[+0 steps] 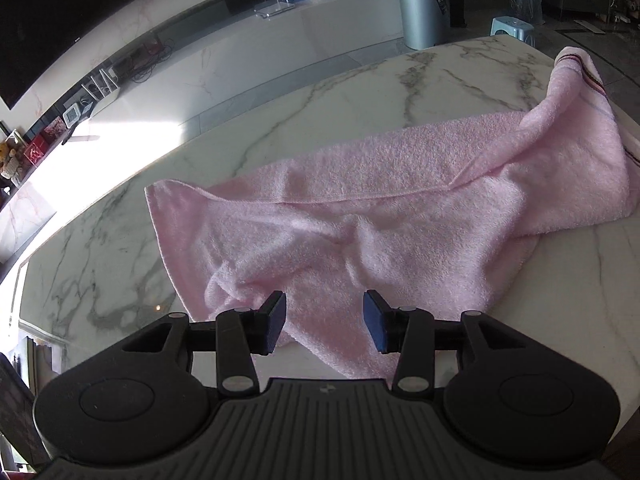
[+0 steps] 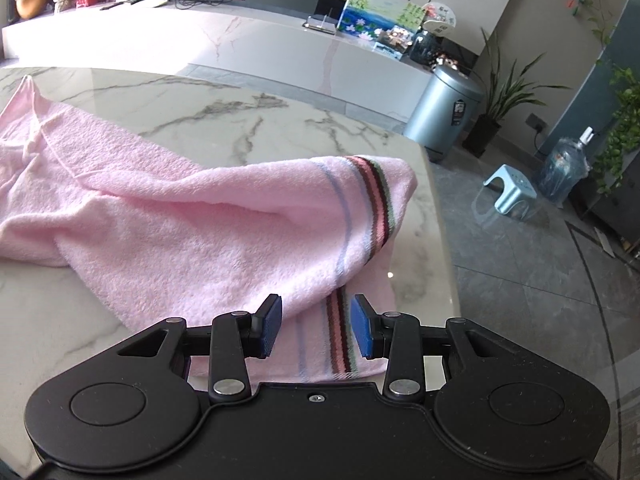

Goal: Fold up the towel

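While both grippers hang tilted down over the near edge of the marble table [image 1: 360, 92], the pink towel [image 1: 400, 216] lies rumpled across the tabletop, roughly doubled over along its length, with a hemmed edge running through the middle of it and loose folds bunched toward the near side.

From the left wrist view, the left gripper [image 1: 325, 322] sits over the towel's plain end. Its jaws stand partly apart, the blue pads clear of the cloth on both sides, and nothing is pinched between them; the towel's near corner shows through the gap below the fingers. Whether the fingertips brush the fabric I cannot tell.

From the right wrist view, the right gripper [image 2: 316, 326] is over the other end of the towel [image 2: 208, 220], the one with the stripes [image 2: 378, 204] in brown, pink and green, close to the table's right-hand corner. Its jaws are also partly apart and hold nothing. The striped band of the lower layer runs up between the two pads, while the upper layer is flopped over it at an angle, stripes showing again further back.

Beyond the table stand a silver bin [image 2: 444, 112], a potted plant [image 2: 500, 96], a small pale blue stool [image 2: 510, 186] and a water bottle [image 2: 566, 168] on the grey tiled floor.
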### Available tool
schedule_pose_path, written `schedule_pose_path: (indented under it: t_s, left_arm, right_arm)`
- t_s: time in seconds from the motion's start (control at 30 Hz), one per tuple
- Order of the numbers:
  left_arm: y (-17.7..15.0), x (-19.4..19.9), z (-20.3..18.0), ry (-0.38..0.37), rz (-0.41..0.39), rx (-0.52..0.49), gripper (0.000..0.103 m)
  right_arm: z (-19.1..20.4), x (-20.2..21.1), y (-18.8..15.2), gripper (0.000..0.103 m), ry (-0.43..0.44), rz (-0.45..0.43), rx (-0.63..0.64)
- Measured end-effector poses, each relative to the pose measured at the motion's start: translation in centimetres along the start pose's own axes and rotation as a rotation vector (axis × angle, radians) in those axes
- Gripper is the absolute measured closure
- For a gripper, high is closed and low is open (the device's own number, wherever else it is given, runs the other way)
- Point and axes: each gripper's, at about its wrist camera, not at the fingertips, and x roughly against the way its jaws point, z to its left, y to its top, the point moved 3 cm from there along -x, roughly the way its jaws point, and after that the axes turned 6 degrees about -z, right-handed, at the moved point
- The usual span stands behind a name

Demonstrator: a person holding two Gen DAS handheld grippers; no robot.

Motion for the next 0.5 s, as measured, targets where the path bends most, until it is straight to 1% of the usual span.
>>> schedule_pose_path:
  t_s: [0.07,0.13,0.2,0.3,0.4,0.5]
  left_arm:
    - [-0.9,0.0,-1.0,-0.04,0.003,-0.001,0.061]
    - [-1.6,-0.2,-2.1,-0.071,0.003,-0.028,0.061]
    - [-2.3,-0.4,-3.1,-0.098,0.003,-0.057,0.061]
    - [-3.0,-1.0,-4.2,-0.108,0.011,-0.113,0.061]
    - [-3.4,-1.7,-4.5,-0.111,0.023,-0.157,0.061]
    - [-3.5,-2.2,-4.4,-0.131,0.027,-0.179,0.061]
  right_arm:
    - [1.2,-0.1,-0.4,0.067,0.072,0.019,0.043]
    - [2.3,-0.2,-0.5,0.066,0.12,0.025,0.097]
    - [3.4,-0.3,-0.5,0.062,0.17,0.028,0.134]
    - [4.4,-0.6,-0.6,0.062,0.251,0.042,0.174]
    - [5.3,-1.0,-0.7,0.062,0.312,0.051,0.235]
    - [6.0,-1.5,-0.9,0.062,0.355,0.067,0.289]
